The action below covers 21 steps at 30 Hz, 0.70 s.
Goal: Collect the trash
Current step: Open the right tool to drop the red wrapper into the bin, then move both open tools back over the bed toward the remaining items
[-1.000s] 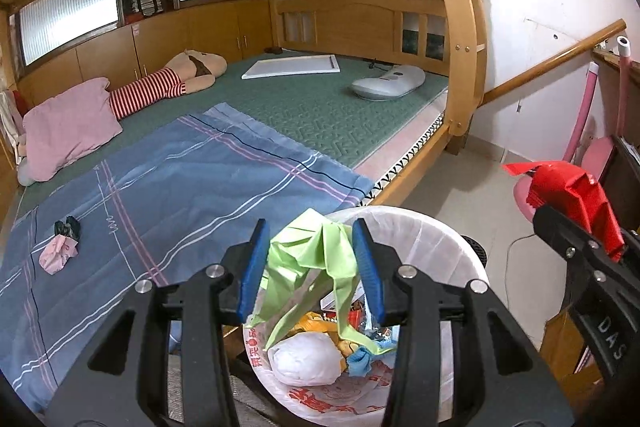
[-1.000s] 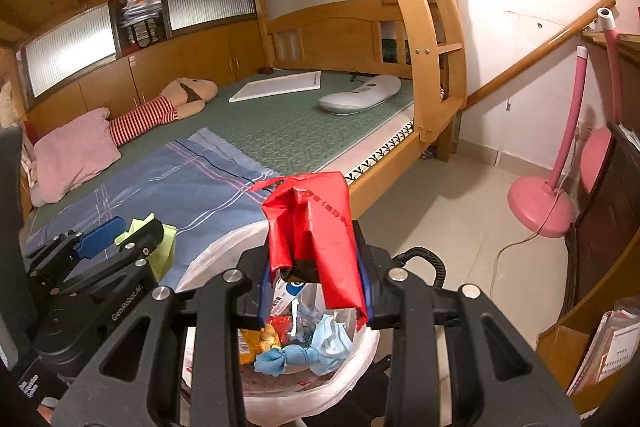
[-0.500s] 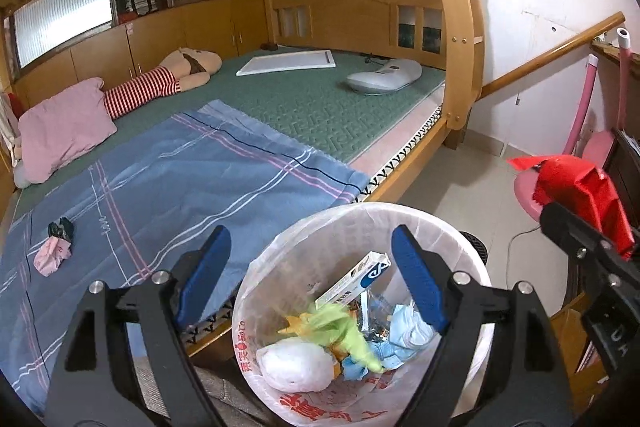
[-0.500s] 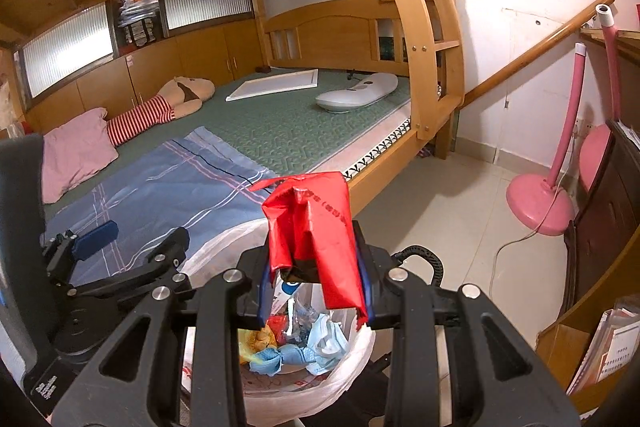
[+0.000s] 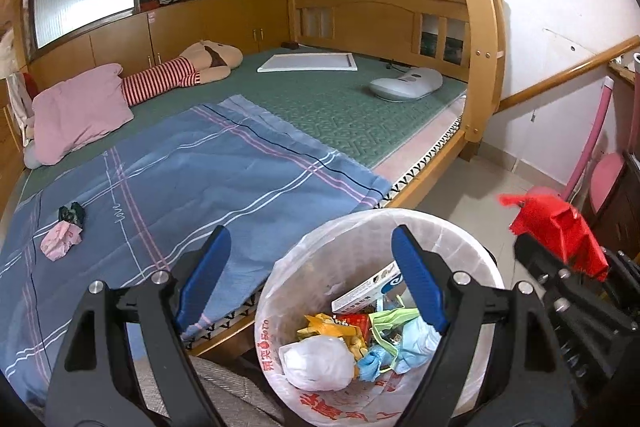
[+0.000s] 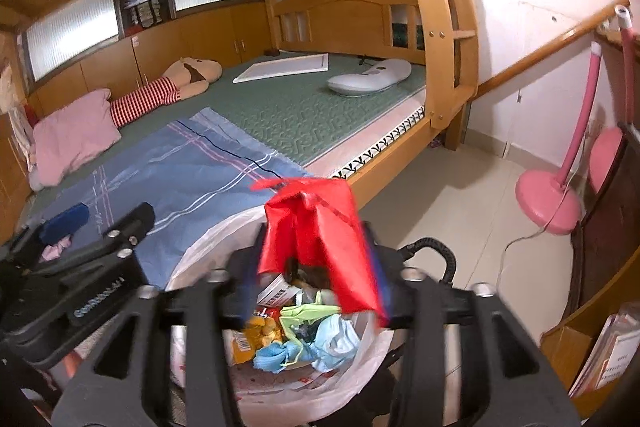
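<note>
My left gripper (image 5: 310, 247) hangs open and empty over a white-lined trash bin (image 5: 400, 215) beside the bed. A green wrapper (image 5: 394, 317) lies in the bin among other trash. My right gripper (image 6: 314, 275) is over the same bin (image 6: 208, 239), its jaws opening. A red plastic bag (image 6: 320, 227) still hangs between them, draped against the right-hand pad. In the left wrist view the red bag (image 5: 560, 235) sits on top of the right gripper at the right edge. A crumpled pink scrap (image 5: 60, 243) and a small dark scrap (image 5: 72, 213) lie on the blue blanket.
The bed's wooden frame and curved ladder (image 5: 480, 67) stand behind the bin. On the bed are a pink pillow (image 5: 80, 107), a striped plush doll (image 5: 192, 71), a white board (image 5: 308, 63) and a grey device (image 5: 404, 85). A pink fan base (image 6: 548, 203) stands on the tiled floor.
My left gripper opened and the green wrapper dropped into the bin. My right gripper's jaws have spread apart around the red bag, which still hangs there.
</note>
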Motion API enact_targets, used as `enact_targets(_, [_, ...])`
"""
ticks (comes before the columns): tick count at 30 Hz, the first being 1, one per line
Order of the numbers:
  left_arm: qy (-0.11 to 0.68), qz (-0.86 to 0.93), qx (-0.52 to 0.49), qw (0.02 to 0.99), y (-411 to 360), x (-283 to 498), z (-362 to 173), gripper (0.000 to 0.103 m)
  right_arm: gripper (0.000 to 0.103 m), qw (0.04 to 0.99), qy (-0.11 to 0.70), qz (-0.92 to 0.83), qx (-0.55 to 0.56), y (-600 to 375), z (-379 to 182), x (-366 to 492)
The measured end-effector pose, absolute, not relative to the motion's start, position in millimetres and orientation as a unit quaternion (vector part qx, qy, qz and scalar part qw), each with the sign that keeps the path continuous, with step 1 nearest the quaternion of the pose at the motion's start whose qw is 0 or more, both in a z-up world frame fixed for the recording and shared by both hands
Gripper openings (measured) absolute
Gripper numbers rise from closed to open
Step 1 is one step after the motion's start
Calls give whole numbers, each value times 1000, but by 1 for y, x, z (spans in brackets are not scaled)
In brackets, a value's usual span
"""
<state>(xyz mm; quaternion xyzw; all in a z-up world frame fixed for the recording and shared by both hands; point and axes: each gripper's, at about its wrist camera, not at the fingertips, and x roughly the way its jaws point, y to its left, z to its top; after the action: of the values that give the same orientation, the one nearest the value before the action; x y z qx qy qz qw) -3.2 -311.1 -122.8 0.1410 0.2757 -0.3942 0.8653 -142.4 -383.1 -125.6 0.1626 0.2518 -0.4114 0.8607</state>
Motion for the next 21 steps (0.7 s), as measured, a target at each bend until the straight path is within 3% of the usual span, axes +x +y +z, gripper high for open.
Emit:
enact_targets(3, [278,-392,137,866,-308,0,-122,83,71,864,248,-410,153,-382,-124,-138])
enact_targets(18, [288,-386,120,868,-300,17,-123,83,71,866,254,-398,164,-386,-122,-127])
enact_targets(21, [290,-378,111,872,-289,28,-122,83,76,868,258,-391,164,-385,-122,-117])
